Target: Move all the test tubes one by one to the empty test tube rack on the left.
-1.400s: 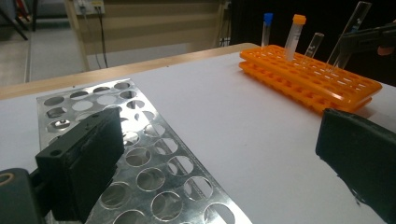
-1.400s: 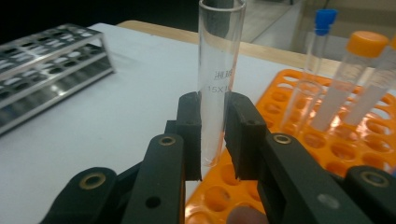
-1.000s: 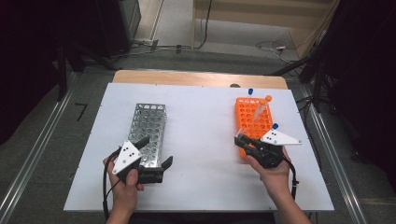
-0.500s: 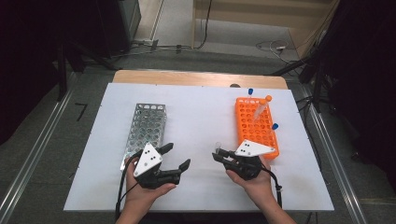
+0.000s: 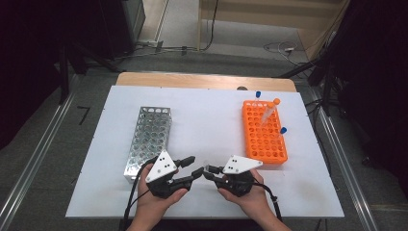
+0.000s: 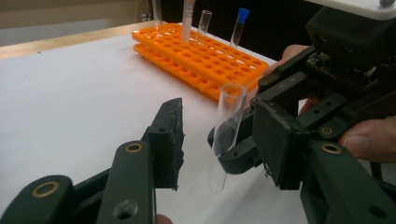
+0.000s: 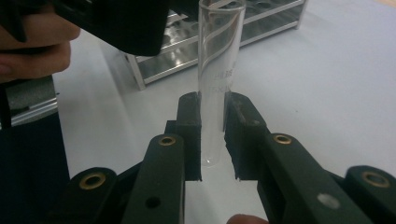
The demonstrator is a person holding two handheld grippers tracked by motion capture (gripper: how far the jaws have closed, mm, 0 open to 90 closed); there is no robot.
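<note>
The right hand-held gripper (image 7: 212,140) is clamped on a clear glass test tube (image 7: 218,88), held upright near the front edge of the white tabletop (image 5: 207,115), between the metal rack (image 5: 146,139) on the left and the orange rack (image 5: 262,132) on the right. The left hand-held gripper (image 6: 219,135) has just been closing around the same tube; in the left gripper view its pads stand on either side of the glass, apart from it, so its jaws are not yet together on anything.

The risk here is the handover. The tube is smooth, thin-walled, round glass, and the flat dark rubber pads meet it along narrow lines only. If the left jaws close off-centre, they could push the tube sideways and tilt it in the right grip. If the right one lets go before the left has a firm hold, the tube could slip down onto the tabletop and roll. Squeezing too hard from both sides might crack it, though how sturdy the wall is I cannot really tell from these views.

The metal rack is a shiny perforated box; the orange one is matte plastic with rows of round holes and holds a few capped tubes (image 5: 281,131).
</note>
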